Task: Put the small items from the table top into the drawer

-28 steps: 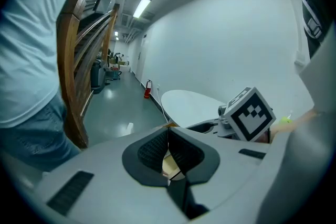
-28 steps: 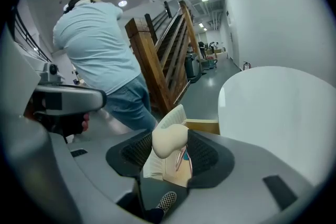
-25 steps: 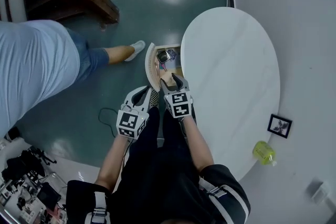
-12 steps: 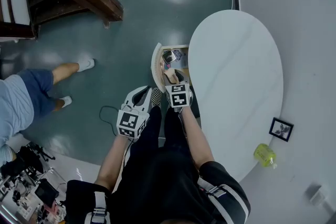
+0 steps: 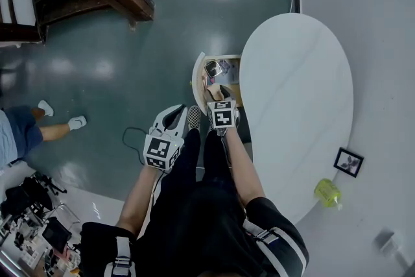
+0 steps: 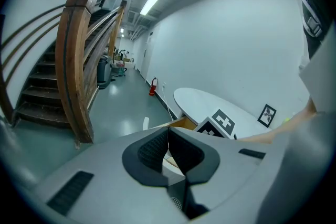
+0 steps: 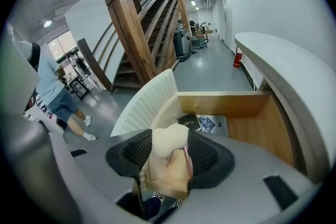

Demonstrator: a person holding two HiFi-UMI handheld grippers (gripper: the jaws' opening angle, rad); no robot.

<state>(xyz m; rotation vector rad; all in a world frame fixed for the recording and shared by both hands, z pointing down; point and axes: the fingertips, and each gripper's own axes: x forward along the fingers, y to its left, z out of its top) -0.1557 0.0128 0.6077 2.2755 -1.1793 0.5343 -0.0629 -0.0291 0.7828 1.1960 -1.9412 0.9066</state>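
R gripper (image 5: 217,94) pads pinch a tan, cream-topped item (image 7: 165,165). It has sunk and is now just over the open drawer (image 7: 262,128), near end. L gripper (image 6: 168,152) pads are pressed together, empty. Release looks next. Yellow bottle (image 5: 327,191) and pic frame (image 5: 348,162) still sit on the table top (image 5: 298,74), near right.

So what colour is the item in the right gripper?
The item is cream and tan; right gripper view.

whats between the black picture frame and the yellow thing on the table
Nothing. In the head view the picture frame and the yellow-green item stand close together near the table top's edge, with only bare white surface between them.
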